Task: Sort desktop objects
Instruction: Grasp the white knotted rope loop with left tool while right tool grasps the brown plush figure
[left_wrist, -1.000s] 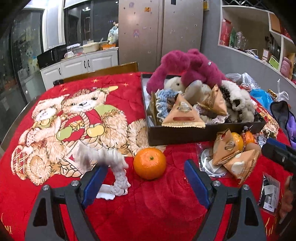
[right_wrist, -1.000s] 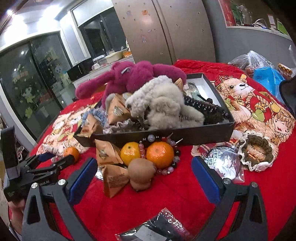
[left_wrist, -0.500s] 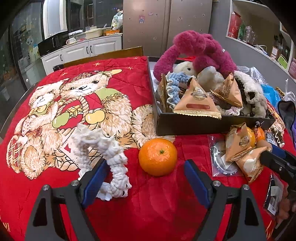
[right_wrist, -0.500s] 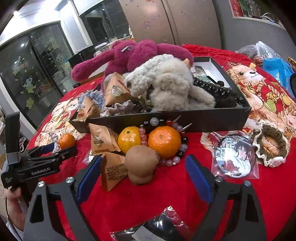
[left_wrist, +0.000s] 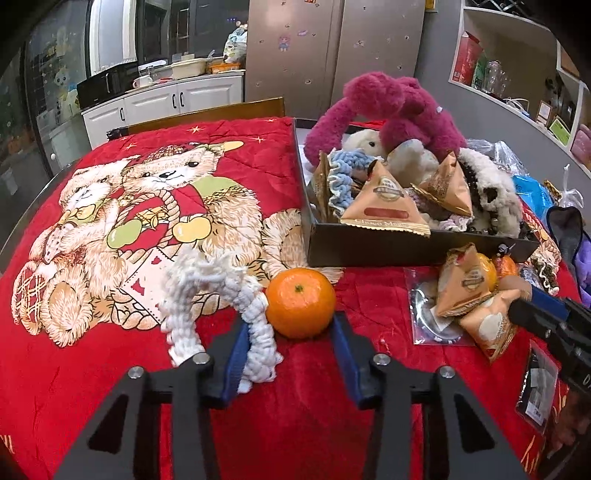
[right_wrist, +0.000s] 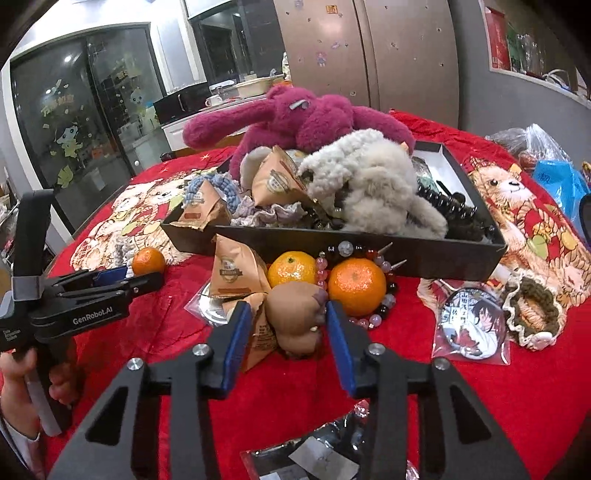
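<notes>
In the left wrist view my left gripper (left_wrist: 291, 332) has its jaws part closed around an orange tangerine (left_wrist: 300, 302) on the red cloth; a white knitted rope (left_wrist: 221, 306) lies against the left finger. In the right wrist view my right gripper (right_wrist: 290, 325) has its jaws closing on a small brown plush (right_wrist: 295, 317), both pads near its sides. A black box (right_wrist: 369, 247) behind holds a magenta plush (right_wrist: 303, 118), a grey plush (right_wrist: 369, 184) and snack packets. The left gripper also shows in the right wrist view (right_wrist: 122, 280).
Two tangerines (right_wrist: 356, 286) and a bead bracelet (right_wrist: 384, 295) lie before the box, with triangular snack packets (right_wrist: 236, 273). A round badge in plastic (right_wrist: 472, 325) and a knitted ring (right_wrist: 532, 314) lie right. A foil packet (right_wrist: 317, 454) lies near.
Both grippers have moved forward and narrowed. The left jaws now flank the tangerine; the right jaws now flank the brown plush.
</notes>
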